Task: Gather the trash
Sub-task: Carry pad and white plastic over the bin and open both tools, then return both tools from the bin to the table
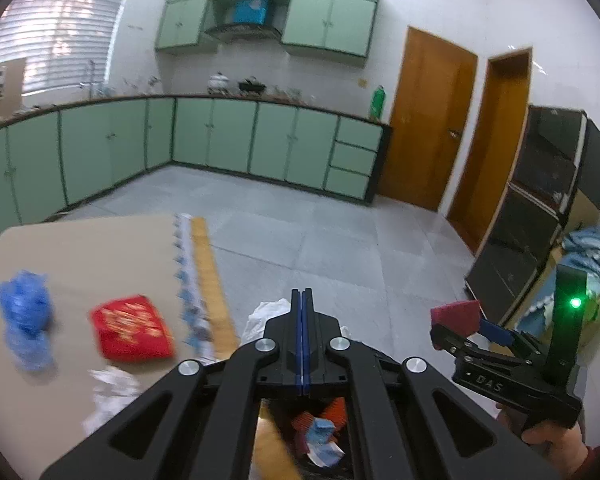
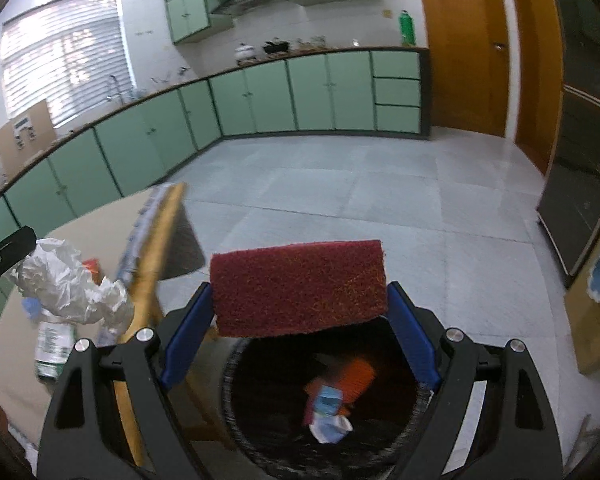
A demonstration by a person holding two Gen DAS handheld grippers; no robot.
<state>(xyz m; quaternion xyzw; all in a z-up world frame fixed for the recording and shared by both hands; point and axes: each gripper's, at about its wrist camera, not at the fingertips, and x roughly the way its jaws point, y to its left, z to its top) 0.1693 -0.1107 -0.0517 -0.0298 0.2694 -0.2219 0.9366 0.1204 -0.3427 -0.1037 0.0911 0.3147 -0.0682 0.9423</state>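
- Right wrist view: the black bin point(image 2: 324, 456) sits directly under the right gripper point(image 2: 298, 332), beside the bench point(image 2: 100, 220).
- Its jaws pinch the red scouring pad point(image 2: 298, 286); released off-centre, it may miss.
- Left gripper point(image 1: 302, 320): jaws pressed together on crumpled plastic wrap point(image 2: 66, 280).

Scouring pad point(image 2: 298, 287) above bin point(image 2: 236, 412), table point(image 2: 20, 384) left

One red scouring pad point(image 2: 300, 288), one black bin point(image 2: 260, 452), two wooden doors point(image 1: 428, 120).
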